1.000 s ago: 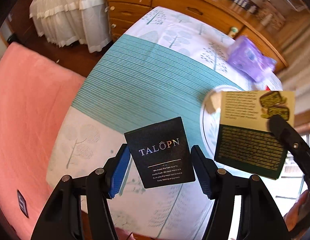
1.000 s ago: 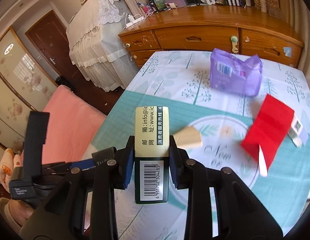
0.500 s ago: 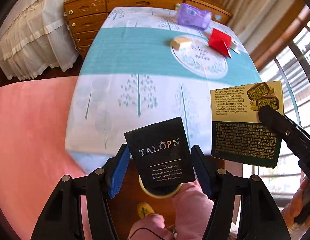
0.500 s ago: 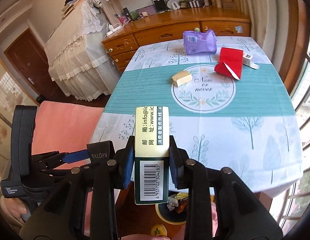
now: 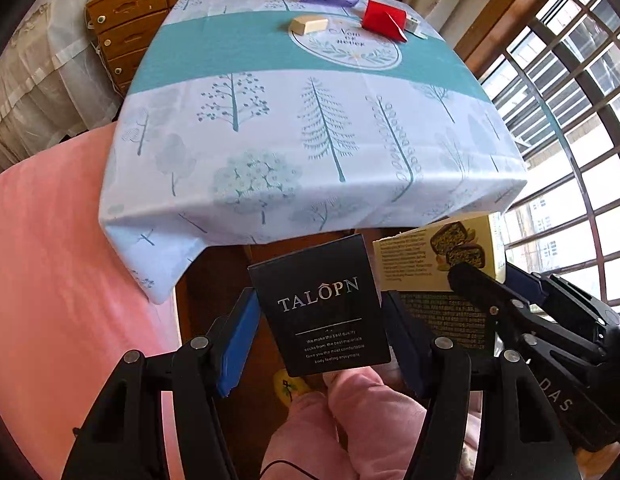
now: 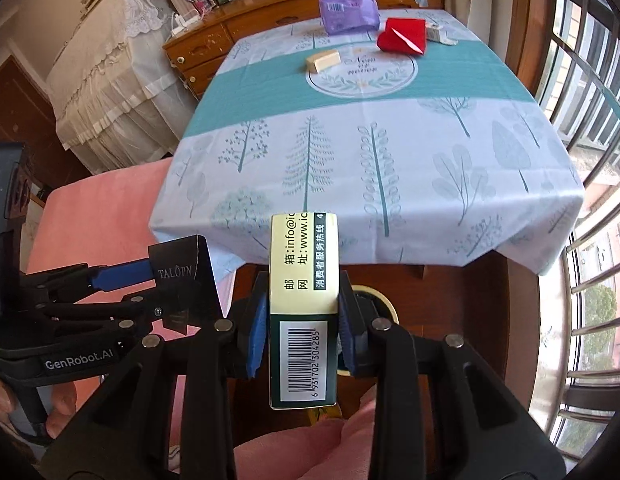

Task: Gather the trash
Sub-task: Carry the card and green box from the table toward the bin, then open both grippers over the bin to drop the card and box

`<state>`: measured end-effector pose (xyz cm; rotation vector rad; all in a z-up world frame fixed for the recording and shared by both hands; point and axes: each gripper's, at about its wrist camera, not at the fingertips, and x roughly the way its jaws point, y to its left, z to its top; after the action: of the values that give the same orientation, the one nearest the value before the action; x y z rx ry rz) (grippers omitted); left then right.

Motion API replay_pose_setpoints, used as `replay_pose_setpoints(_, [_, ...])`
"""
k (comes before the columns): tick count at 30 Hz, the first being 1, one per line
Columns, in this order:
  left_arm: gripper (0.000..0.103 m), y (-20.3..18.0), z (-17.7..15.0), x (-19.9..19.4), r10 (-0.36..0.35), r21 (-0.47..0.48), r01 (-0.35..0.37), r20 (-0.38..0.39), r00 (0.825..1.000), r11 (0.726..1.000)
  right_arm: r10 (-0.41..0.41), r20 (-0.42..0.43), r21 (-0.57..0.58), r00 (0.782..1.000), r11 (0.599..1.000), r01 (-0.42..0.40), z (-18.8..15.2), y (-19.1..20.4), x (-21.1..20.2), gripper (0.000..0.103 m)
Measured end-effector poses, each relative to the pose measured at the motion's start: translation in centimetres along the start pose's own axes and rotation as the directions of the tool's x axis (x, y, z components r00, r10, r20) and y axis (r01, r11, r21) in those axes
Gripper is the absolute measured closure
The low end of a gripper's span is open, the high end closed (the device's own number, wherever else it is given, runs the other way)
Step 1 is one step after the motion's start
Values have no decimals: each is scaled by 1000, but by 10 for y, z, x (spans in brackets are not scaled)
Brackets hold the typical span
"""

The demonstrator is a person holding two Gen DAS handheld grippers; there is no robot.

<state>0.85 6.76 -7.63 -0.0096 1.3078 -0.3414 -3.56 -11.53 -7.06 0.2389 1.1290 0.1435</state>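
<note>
Fingers of the left gripper [image 5: 322, 320] clamp a black card [image 5: 321, 306], the right gripper [image 6: 303, 332] a box [image 6: 303, 312]; transfer step, next requires release over the bin [image 6: 380, 300].

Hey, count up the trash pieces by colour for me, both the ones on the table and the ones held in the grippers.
Purple: 1, purple bag
Red: 1, red packet
Beige: 1, beige box
White: 1, small white item
Black: 1, black box
Green and cream: 1, green box
Total: 6
</note>
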Motion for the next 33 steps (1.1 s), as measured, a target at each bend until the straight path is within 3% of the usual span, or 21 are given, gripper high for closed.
replay_pose_setpoints(10, [40,-23,-37,112,54,84,-47,-81,995,995,-61,-124,101,990,992,74,-60,-56,100,76])
replay_pose_setpoints(22, [37,-6,-41,261,55,15,-54,-138,989,998,-53,-192,216,980,972,95,-115,-125,230,75])
replay_pose_setpoints(33, [33,23,-53,352,36,-27,-44,-227,973,999,-20,-231,278,973,957,86,-134,-154,302,74])
